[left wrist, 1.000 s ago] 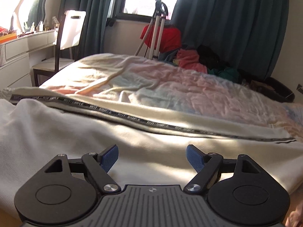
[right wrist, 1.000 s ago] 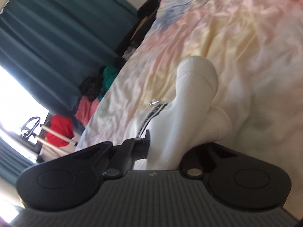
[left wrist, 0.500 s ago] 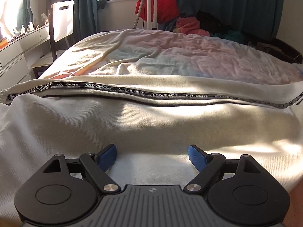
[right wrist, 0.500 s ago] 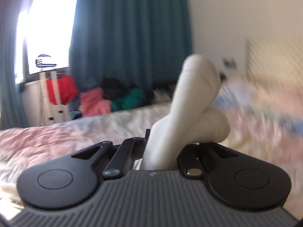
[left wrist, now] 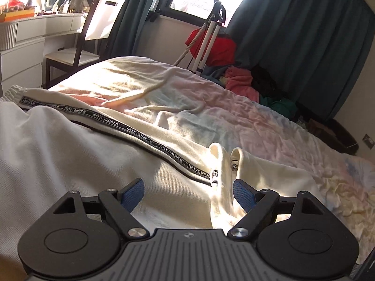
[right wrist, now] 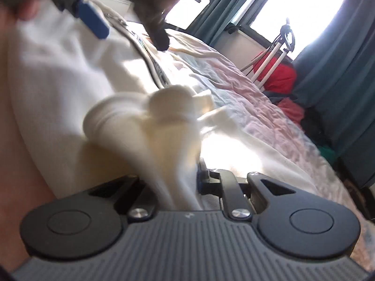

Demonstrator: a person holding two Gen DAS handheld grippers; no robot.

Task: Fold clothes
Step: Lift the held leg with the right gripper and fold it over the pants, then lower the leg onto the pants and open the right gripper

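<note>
Cream trousers (left wrist: 70,145) with a black "NOT-SIMPLE" side stripe (left wrist: 150,140) lie across the bed. My left gripper (left wrist: 187,193) is open just above the cloth, its blue pads (left wrist: 133,193) apart. A folded-over ribbed cuff end (left wrist: 225,164) stands beside the right pad. My right gripper (right wrist: 173,182) is shut on that cream cuff (right wrist: 145,117), which bunches up between its jaws. The left gripper (right wrist: 93,21) shows blurred at the top left of the right wrist view.
A pastel bedspread (left wrist: 234,117) covers the bed. A white chair (left wrist: 93,35) and dresser (left wrist: 23,42) stand at the left. A clothes pile (left wrist: 239,82), a red bundle (left wrist: 215,46) and a white stand (left wrist: 211,30) sit by the teal curtains (left wrist: 304,35).
My right gripper has swung across with the cuff and brought it over onto the trousers beside my left gripper. My left gripper stays open and has turned a little left.
</note>
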